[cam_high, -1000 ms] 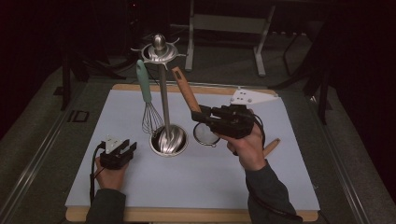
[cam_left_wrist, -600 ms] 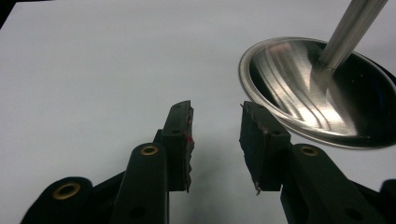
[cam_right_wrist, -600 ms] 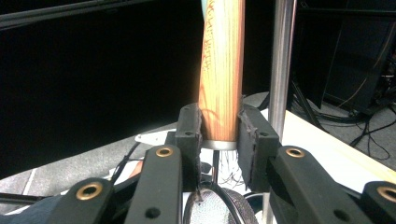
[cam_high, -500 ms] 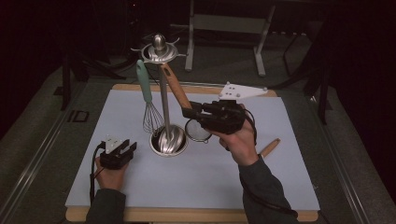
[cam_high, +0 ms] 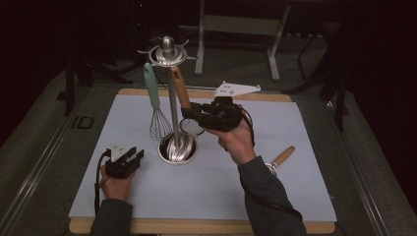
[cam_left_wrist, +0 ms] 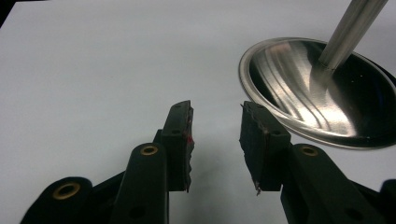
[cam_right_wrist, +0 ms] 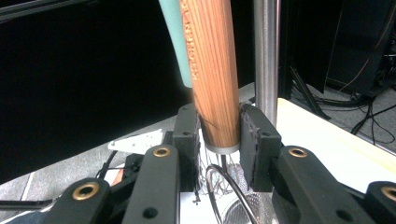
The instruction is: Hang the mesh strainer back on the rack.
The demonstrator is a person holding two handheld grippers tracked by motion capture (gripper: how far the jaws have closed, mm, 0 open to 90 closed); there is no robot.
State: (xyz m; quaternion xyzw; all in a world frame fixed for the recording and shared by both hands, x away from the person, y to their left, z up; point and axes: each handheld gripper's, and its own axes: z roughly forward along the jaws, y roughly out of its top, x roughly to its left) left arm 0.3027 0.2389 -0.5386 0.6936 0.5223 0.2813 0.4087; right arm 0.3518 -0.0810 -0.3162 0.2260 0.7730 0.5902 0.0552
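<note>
A steel utensil stand point(cam_high: 173, 113) rises from a round base point(cam_high: 178, 147) on the pale blue mat point(cam_high: 305, 128). A whisk point(cam_high: 158, 123) with a teal handle point(cam_right_wrist: 175, 42) hangs from its top ring point(cam_high: 167, 51). My right gripper point(cam_high: 186, 112) point(cam_right_wrist: 217, 130) is shut on the lower end of a strainer's wooden handle point(cam_right_wrist: 212, 70). It holds that handle nearly upright beside the pole point(cam_right_wrist: 265, 56), top end under the ring. Its jaws have just been opening a little, the handle still between the pads. My left gripper point(cam_high: 134, 153) point(cam_left_wrist: 215, 121) rests open on the mat, left of the base point(cam_left_wrist: 322, 93), with nothing in it.
A second wooden-handled utensil point(cam_high: 281, 158) lies on the mat behind my right forearm. The mat sits on a wooden board point(cam_high: 196, 227). Metal frame legs point(cam_high: 273, 54) stand on the dark floor beyond the table.
My right gripper has carried the strainer left to the stand, and the wooden handle has swung more upright, its top now at the ring. The left gripper has stayed put.
</note>
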